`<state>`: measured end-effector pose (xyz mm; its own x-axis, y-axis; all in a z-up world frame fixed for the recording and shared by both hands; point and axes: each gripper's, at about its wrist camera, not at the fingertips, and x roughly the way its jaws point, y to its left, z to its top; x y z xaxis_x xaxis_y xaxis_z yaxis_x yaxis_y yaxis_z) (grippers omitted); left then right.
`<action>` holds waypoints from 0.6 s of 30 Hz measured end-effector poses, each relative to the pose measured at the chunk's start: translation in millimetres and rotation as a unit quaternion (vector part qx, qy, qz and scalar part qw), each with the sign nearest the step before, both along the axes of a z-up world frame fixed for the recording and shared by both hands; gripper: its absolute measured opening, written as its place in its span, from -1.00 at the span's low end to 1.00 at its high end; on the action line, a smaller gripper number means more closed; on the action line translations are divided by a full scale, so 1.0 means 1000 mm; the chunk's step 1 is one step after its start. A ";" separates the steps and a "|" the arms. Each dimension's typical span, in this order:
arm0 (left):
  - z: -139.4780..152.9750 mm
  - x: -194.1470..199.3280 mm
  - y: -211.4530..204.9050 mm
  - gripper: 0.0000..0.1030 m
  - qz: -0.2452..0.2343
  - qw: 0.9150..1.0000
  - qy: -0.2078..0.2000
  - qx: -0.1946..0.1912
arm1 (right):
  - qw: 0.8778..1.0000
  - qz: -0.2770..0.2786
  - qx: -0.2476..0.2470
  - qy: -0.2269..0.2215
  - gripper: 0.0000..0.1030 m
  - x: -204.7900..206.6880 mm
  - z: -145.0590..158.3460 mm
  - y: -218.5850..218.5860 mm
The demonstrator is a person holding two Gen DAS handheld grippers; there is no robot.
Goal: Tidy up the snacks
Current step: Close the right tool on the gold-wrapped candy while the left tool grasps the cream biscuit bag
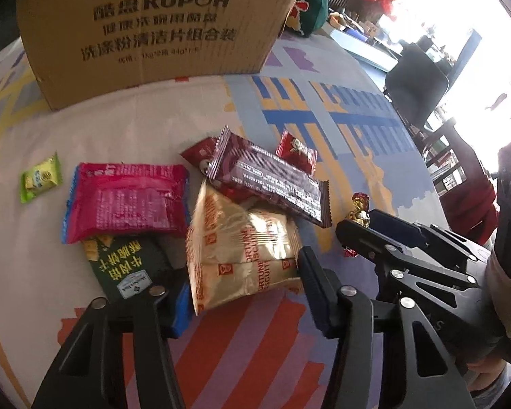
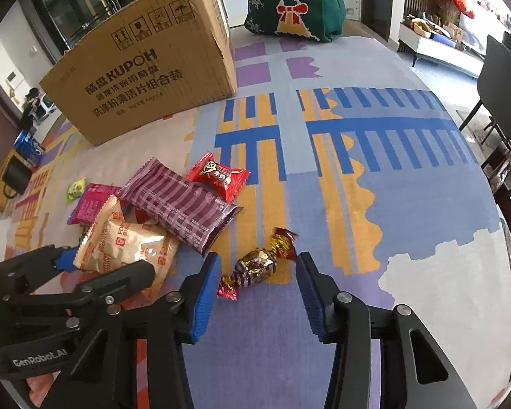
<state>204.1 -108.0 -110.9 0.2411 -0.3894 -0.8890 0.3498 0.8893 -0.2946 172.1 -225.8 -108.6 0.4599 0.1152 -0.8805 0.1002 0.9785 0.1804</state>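
Note:
A pile of snacks lies on a patterned cloth. My left gripper (image 1: 245, 293) is open, its jaws either side of the near end of a gold biscuit pack (image 1: 242, 252), with a dark green pack (image 1: 126, 266) by the left finger. A pink pack (image 1: 126, 201), a maroon bar (image 1: 269, 184), a small red candy (image 1: 296, 151) and a green candy (image 1: 41, 179) lie around. My right gripper (image 2: 259, 293) is open, its jaws either side of a gold-foil twist candy (image 2: 255, 266). The gold pack (image 2: 126, 248), maroon bar (image 2: 184, 208) and red candy (image 2: 218, 175) lie to its left.
A large cardboard box (image 1: 146, 27) stands at the back of the table and also shows in the right wrist view (image 2: 143, 64). A green bag (image 2: 293, 3) stands behind it. Dark chairs (image 2: 504, 102) stand off the table's right edge.

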 end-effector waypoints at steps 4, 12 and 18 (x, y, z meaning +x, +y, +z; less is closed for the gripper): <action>0.000 0.001 0.001 -0.07 0.007 1.000 0.004 -0.010 | 1.000 0.005 0.001 0.003 -0.26 0.002 -0.004 0.002; 0.005 -0.003 0.004 -0.22 0.010 1.000 -0.007 -0.017 | 1.000 0.009 -0.011 -0.001 -0.50 0.002 -0.004 0.004; 0.016 -0.009 0.006 -0.25 0.011 1.000 -0.025 -0.015 | 1.000 0.009 -0.011 -0.013 -0.50 -0.008 0.006 0.005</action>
